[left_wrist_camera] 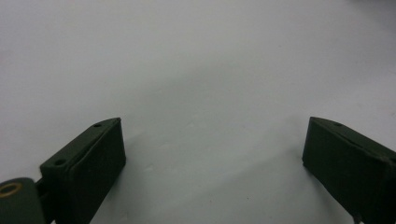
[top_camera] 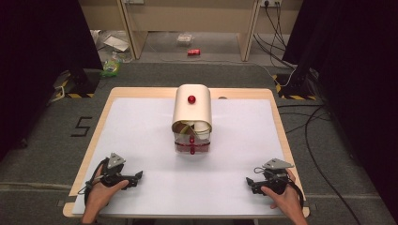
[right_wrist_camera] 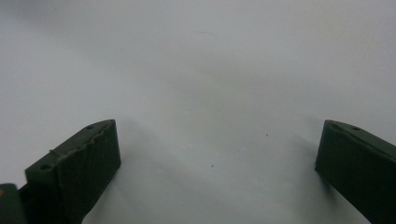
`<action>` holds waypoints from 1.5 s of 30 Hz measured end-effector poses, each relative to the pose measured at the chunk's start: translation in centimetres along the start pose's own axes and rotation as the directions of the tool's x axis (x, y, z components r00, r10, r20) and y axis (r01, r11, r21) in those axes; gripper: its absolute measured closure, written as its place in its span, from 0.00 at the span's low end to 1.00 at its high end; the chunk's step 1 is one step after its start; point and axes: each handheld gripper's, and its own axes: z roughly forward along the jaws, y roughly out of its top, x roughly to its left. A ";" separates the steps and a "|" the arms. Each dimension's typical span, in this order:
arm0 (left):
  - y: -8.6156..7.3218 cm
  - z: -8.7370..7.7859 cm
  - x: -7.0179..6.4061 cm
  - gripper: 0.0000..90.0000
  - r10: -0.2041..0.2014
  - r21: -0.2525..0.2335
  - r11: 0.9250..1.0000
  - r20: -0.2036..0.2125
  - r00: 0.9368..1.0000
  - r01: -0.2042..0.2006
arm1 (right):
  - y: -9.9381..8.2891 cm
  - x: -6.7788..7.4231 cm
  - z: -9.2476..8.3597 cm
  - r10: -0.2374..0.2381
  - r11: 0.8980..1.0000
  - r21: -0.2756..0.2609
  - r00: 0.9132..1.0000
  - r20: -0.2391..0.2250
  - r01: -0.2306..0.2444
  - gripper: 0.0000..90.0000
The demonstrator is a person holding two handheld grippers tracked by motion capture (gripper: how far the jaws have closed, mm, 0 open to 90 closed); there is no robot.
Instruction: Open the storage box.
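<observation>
Grippers (top_camera: 139,176) (top_camera: 248,181) agape on table (top_camera: 150,126)

Cream box (top_camera: 192,108) mid-table: contents under its raised curved cover too small and shadowed to identify; pale and red shapes only. Behind the box, floor litter (top_camera: 110,65) and a red item (top_camera: 194,52) too small to name. Near the box, both forearms cut by bottom edge. Left gripper (left_wrist_camera: 212,154) and right gripper (right_wrist_camera: 217,156): jaw bases cut off.

Left gripper (top_camera: 137,176) and right gripper (top_camera: 249,182) — both held low, jaws spread wide.
</observation>
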 end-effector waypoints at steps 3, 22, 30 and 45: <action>0.0 0.0 0.0 0.06 0.000 0.000 1.000 0.000 1.000 0.000 | 0.0 0.0 0.0 0.004 1.000 0.002 1.000 -0.001 -0.004 0.01; 0.0 0.0 0.0 0.06 -0.001 0.000 1.000 0.000 1.000 0.001 | 1.8 2.3 -1.4 -0.055 0.985 -0.167 0.998 -0.020 0.051 0.18; 0.0 0.0 0.0 0.06 -0.001 0.000 1.000 0.001 1.000 0.001 | 2.9 4.2 -1.0 -0.111 0.975 -0.200 0.993 -0.038 0.101 0.17; 0.0 0.0 0.0 0.06 -0.001 0.000 1.000 0.001 1.000 0.001 | 5.3 7.8 0.5 -0.230 0.945 -0.251 0.971 -0.059 0.208 0.19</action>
